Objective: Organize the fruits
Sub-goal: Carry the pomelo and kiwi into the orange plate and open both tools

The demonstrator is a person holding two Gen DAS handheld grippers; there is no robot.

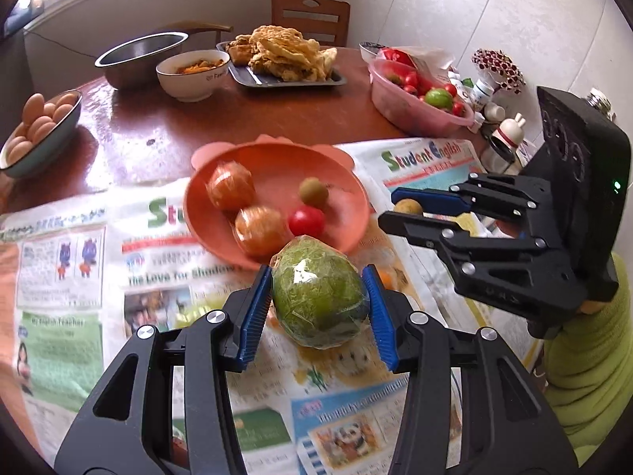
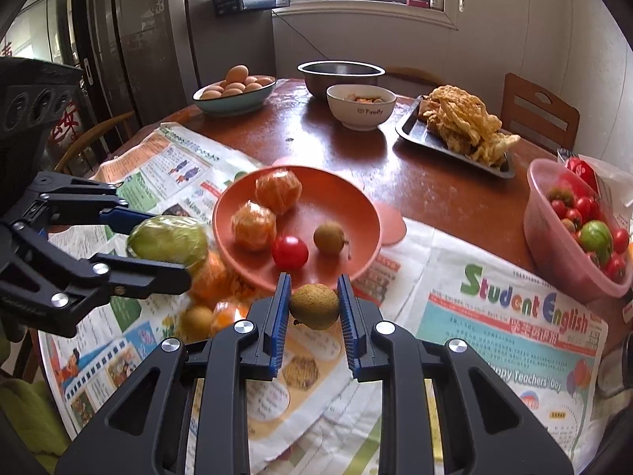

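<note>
My left gripper (image 1: 320, 301) is shut on a green plastic-wrapped fruit (image 1: 318, 291), held just in front of the orange plate (image 1: 348, 206). It also shows in the right wrist view (image 2: 168, 239). My right gripper (image 2: 314, 304) is shut on a small brown longan (image 2: 315, 305), close to the plate's near rim (image 2: 368, 237). The plate holds two wrapped oranges (image 2: 253, 225), a red tomato (image 2: 290, 252) and another longan (image 2: 328, 237). Loose oranges (image 2: 211, 277) and a longan (image 2: 196, 322) lie on the newspaper under the left gripper.
A pink bowl of tomatoes (image 2: 554, 261) stands at the right. A bowl of eggs (image 2: 233, 97), a steel bowl (image 2: 340, 75), a white bowl (image 2: 361, 109) and a tray of fried food (image 2: 431, 140) sit further back. Newspaper (image 2: 494, 316) covers the near table.
</note>
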